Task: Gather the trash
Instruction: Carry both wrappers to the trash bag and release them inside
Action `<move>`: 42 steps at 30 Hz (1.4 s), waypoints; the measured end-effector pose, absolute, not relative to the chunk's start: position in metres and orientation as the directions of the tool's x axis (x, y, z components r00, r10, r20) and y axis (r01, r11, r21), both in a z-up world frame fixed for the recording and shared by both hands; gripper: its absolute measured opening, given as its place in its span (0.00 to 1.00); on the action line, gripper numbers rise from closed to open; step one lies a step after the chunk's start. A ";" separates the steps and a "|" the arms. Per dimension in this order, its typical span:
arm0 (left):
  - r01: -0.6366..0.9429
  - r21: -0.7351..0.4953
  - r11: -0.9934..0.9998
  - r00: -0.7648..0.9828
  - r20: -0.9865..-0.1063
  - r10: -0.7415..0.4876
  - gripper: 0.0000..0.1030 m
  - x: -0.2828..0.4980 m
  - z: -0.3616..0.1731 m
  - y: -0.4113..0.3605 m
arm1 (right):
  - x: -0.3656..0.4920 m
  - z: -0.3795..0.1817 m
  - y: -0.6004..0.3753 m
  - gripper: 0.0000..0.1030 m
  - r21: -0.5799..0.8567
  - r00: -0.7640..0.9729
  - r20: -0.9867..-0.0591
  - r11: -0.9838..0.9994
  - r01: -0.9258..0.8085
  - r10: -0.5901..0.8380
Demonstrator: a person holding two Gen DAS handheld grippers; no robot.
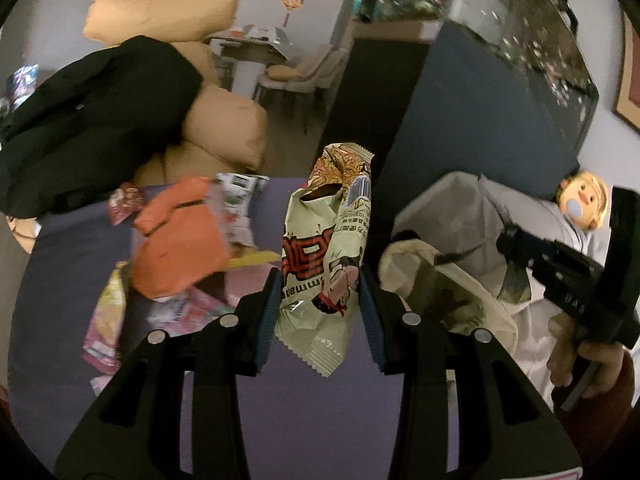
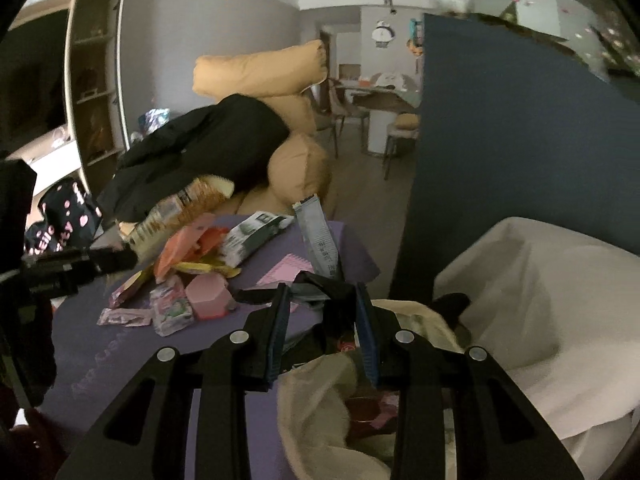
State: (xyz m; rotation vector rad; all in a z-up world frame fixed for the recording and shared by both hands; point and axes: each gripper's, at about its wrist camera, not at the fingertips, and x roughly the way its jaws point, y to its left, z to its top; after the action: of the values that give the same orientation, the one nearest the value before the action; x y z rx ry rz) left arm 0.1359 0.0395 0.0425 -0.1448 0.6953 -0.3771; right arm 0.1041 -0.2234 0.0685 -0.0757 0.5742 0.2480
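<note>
My left gripper (image 1: 320,280) is shut on a pale green snack wrapper (image 1: 328,240) with red print, held up above the purple mat (image 1: 300,420). To its right lies a cream cloth bag (image 1: 444,280), open, with trash inside. My right gripper (image 2: 322,300) is shut on the black strap (image 2: 320,286) of that cream bag (image 2: 316,400), holding its mouth up. The right gripper also shows in the left wrist view (image 1: 560,276), gripped by a hand. More wrappers lie piled on the mat (image 2: 188,268), among them an orange one (image 1: 180,248).
A tan sofa (image 2: 296,168) with a black jacket (image 2: 208,148) stands beyond the mat. A dark blue panel (image 2: 500,160) stands at the right. A white-covered seat (image 2: 560,320) is beside the bag. A small doll (image 1: 584,198) lies on it.
</note>
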 end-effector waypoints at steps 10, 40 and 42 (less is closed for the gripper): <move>0.404 -0.317 0.858 0.584 -0.632 -0.509 0.35 0.136 0.025 -0.032 | 0.090 0.063 -0.295 0.30 0.021 0.844 -0.522 0.991 -0.133 0.125; 0.495 -0.332 0.803 0.446 -0.696 -0.563 0.52 0.158 -0.033 -0.121 | 0.095 0.030 -0.339 0.30 0.075 0.808 -0.585 0.996 -0.041 0.077; 0.470 -0.320 0.822 0.476 -0.692 -0.542 0.52 0.156 -0.026 -0.109 | 0.098 0.024 -0.330 0.30 0.070 0.797 -0.598 0.996 -0.059 0.089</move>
State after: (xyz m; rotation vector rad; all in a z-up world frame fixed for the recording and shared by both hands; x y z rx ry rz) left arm 0.1559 -0.1087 -0.0256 -0.0899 0.8782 -0.6194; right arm 0.0983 -0.3301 0.0244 0.0488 0.6441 0.0796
